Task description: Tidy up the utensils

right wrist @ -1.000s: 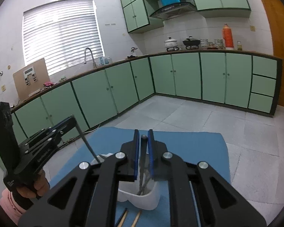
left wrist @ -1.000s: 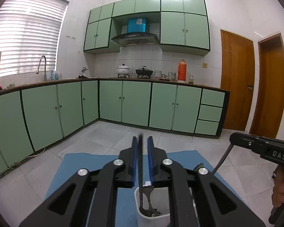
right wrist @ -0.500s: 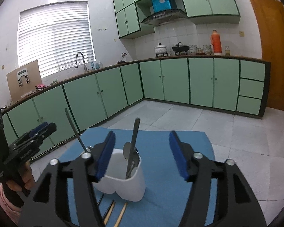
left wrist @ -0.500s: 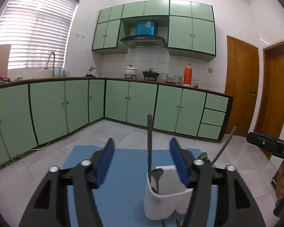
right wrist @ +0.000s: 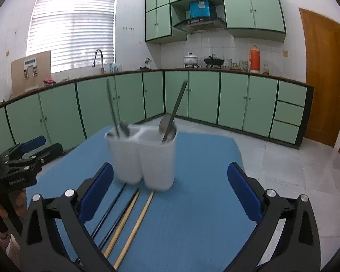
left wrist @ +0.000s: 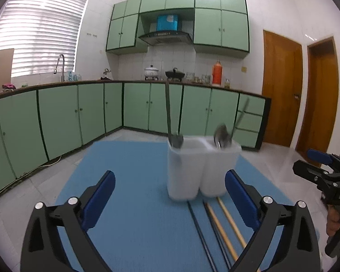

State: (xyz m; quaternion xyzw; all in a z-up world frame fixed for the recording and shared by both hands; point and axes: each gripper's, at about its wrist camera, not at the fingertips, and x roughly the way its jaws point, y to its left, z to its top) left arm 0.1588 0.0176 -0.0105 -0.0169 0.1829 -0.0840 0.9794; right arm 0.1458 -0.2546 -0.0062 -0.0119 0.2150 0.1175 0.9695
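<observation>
White two-compartment holder point(left wrist: 192, 170), a spoon point(right wrist: 170, 124) in each, left gripper point(left wrist: 170, 201) and right gripper point(right wrist: 170, 195) opening, empty

A two-compartment holder point(right wrist: 145, 156) stands on a mat point(right wrist: 204, 158) spread over the floor point(right wrist: 283, 158). One spoon point(right wrist: 173, 115) leans in its right compartment, another utensil point(right wrist: 114, 113) stands in the left. Chopsticks point(right wrist: 129, 217) lie on the mat just in front of the holder, side by side. Cabinets point(right wrist: 204, 95) run behind along the wall.
</observation>
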